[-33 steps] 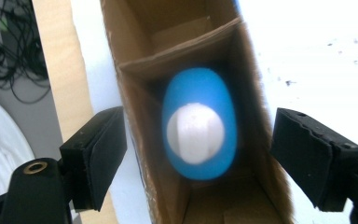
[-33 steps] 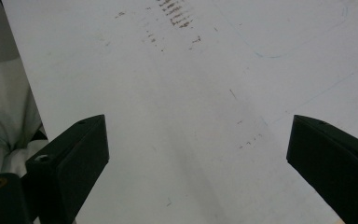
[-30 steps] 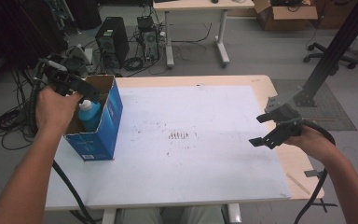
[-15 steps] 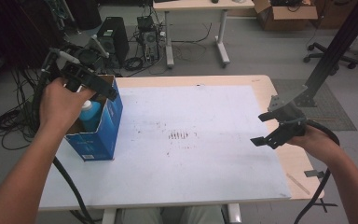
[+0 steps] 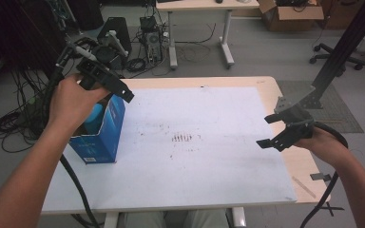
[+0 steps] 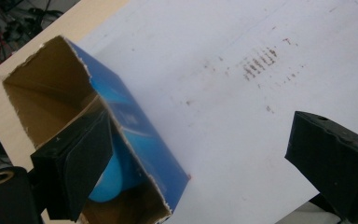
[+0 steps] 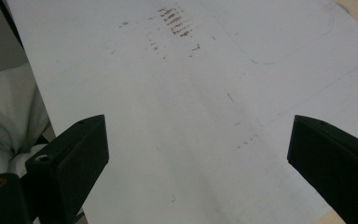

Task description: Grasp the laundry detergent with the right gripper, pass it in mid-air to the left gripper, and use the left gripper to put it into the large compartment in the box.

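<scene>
An open-topped blue cardboard box (image 5: 102, 142) stands on the left part of the table, with a light blue rounded thing (image 5: 94, 114) inside it. My left gripper (image 5: 108, 88) hovers just above the box's top. Its jaws have just been opening and hold nothing. The left gripper view looks down past that gripper (image 6: 198, 140) into the box (image 6: 140, 135), where the light blue thing (image 6: 106, 184) lies low inside. My right gripper (image 5: 264, 130) is open and empty over the table's right edge. Only the white sheet lies between its jaws in the right gripper view (image 7: 198, 140).
A white sheet (image 5: 209, 175) with dark smudges (image 5: 183, 137) at its middle covers most of the wooden table (image 5: 266, 83). Behind the table are cables, computer cases and another desk (image 5: 199, 5). A black post (image 5: 342, 52) rises at the right.
The left hand has risen and shifted right from the box's mouth, and its jaws have spread apart. The light blue thing stays in the box. The right hand has kept still.
</scene>
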### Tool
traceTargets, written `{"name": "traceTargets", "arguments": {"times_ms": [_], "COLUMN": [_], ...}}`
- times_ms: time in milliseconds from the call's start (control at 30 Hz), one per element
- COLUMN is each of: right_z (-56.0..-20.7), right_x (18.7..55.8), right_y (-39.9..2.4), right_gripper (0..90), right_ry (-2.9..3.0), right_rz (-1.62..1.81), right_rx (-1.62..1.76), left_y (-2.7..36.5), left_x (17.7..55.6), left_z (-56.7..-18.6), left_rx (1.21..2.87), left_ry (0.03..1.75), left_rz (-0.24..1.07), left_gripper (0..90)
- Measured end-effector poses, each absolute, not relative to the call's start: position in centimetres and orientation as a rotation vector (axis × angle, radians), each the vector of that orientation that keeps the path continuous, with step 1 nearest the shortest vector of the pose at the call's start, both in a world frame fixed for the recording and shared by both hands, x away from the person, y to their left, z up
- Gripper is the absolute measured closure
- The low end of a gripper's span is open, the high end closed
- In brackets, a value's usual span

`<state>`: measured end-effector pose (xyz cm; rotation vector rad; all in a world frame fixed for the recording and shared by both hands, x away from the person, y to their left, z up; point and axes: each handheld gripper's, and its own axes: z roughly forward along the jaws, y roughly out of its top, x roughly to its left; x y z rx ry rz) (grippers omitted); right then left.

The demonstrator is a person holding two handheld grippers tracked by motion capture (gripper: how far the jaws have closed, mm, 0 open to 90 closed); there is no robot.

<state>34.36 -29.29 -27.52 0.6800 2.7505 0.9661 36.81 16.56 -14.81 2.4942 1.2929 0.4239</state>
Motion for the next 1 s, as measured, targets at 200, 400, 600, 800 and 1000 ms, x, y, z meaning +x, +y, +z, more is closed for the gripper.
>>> {"name": "traceTargets", "arguments": {"times_ms": [200,400,600,800,1000], "right_z": [-27.4,-27.4,-27.5,-27.5,-27.6], "right_x": [34.4,34.4,34.4,34.5,34.7], "right_y": [-29.1,-29.0,-28.9,-28.6,-28.1], "right_gripper": [4.7,4.5,4.6,4.5,4.5], "right_ry": [2.749,2.750,2.753,2.760,2.771], "right_rz": [0.968,0.966,0.959,0.951,0.947], "right_rx": [0.683,0.687,0.695,0.697,0.686], "left_y": [14.8,13.4,12.4,10.9,9.5], "left_x": [37.2,37.5,37.9,38.5,39.0], "left_z": [-14.6,-15.0,-15.5,-15.7,-16.4], "left_rx": [2.530,2.547,2.581,2.604,2.654], "left_ry": [1.210,1.148,1.088,1.004,0.922], "left_rz": [0.400,0.362,0.342,0.326,0.303], "left_gripper": [6.1,5.9,6.0,5.9,5.8]}}
